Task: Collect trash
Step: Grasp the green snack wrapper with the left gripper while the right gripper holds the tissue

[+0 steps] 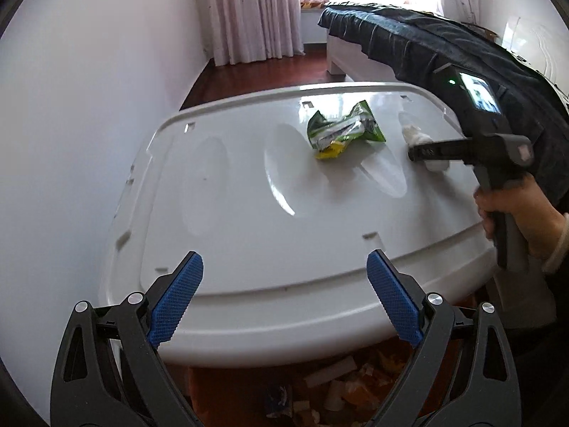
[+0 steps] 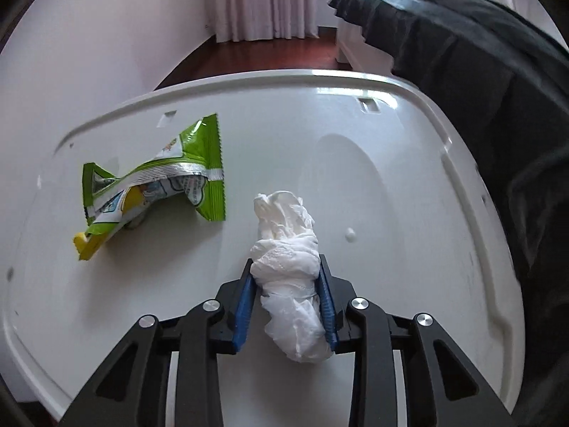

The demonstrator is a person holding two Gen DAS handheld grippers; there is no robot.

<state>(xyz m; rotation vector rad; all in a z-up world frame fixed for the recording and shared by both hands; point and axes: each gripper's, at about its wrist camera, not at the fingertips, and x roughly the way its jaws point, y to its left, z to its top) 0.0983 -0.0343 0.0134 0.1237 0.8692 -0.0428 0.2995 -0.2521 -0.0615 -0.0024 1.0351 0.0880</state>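
Note:
A crumpled white tissue [image 2: 288, 270] lies on a white plastic lid [image 2: 391, 185]. My right gripper [image 2: 286, 267] is shut on the tissue, its blue pads pressing both sides. In the left wrist view the right gripper [image 1: 423, 151] is at the lid's right side with the tissue [image 1: 414, 135] at its tip. A crumpled green and yellow snack wrapper [image 2: 156, 185] lies to the left of the tissue, apart from it; it also shows in the left wrist view [image 1: 343, 131]. My left gripper [image 1: 284, 270] is open and empty above the lid's near edge.
The lid [image 1: 231, 213] covers a bin; below its near edge, trash [image 1: 338, 388] lies in an orange container. A white wall [image 1: 71, 142] is on the left. A dark quilt [image 1: 444, 46] on a bed hangs close at the right. Curtains [image 1: 249, 10] are at the back.

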